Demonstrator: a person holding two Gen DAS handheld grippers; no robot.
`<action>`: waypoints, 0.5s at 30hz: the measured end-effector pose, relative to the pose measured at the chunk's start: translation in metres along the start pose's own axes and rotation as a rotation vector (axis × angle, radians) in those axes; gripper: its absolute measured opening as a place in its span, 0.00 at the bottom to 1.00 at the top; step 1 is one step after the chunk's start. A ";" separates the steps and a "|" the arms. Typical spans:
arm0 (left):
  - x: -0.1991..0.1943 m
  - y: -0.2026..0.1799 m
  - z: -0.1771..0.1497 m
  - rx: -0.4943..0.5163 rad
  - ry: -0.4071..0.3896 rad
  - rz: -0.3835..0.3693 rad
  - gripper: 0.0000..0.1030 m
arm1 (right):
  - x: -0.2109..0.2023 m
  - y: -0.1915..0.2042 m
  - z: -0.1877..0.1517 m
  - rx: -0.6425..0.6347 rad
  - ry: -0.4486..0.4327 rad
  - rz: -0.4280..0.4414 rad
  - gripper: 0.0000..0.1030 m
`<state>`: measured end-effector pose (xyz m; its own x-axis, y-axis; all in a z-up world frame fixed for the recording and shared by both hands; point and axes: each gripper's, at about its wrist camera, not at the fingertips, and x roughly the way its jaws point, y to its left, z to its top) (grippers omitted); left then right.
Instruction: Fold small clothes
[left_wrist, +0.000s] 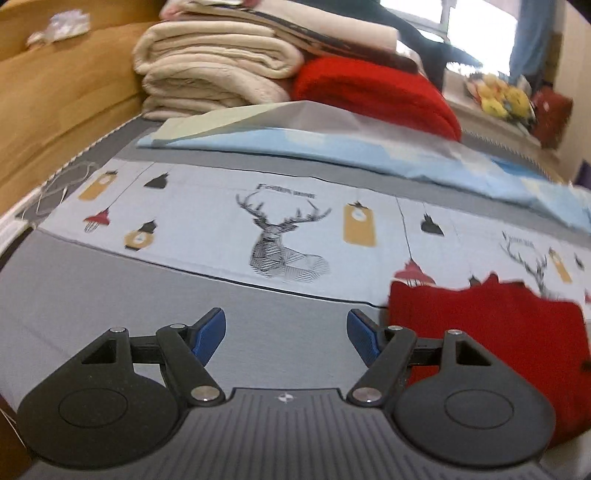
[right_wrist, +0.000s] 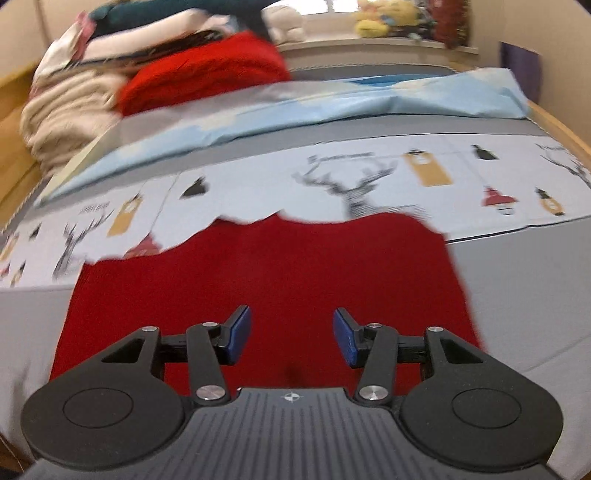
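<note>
On the bed (right_wrist: 517, 295), seemingly folded red garment (right_wrist: 266, 280) lies flat.

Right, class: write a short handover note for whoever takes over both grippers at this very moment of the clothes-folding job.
Left gripper: open, empty, over the grey printed bedsheet.
Right gripper: open, empty, above the small red knitted garment.
The garment lies flat on the sheet, its scalloped edge away from you, to the right of the left gripper.
Done: it looks laid flat or part-folded; which cannot be told.
Left: check the fold and finish it.
</note>
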<state>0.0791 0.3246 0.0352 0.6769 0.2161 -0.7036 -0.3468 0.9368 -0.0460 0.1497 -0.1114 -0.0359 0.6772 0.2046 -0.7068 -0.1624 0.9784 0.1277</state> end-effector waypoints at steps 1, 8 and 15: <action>-0.004 0.010 0.000 -0.022 0.001 -0.003 0.75 | 0.002 0.014 -0.006 -0.026 0.006 0.009 0.49; -0.009 0.063 -0.005 -0.098 0.030 0.030 0.75 | 0.007 0.135 -0.060 -0.203 0.001 0.145 0.39; -0.010 0.097 -0.012 -0.132 0.045 0.059 0.75 | 0.007 0.247 -0.111 -0.522 -0.033 0.265 0.37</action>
<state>0.0308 0.4102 0.0298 0.6242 0.2542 -0.7387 -0.4697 0.8777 -0.0948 0.0344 0.1287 -0.0868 0.5857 0.4497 -0.6744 -0.6558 0.7518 -0.0683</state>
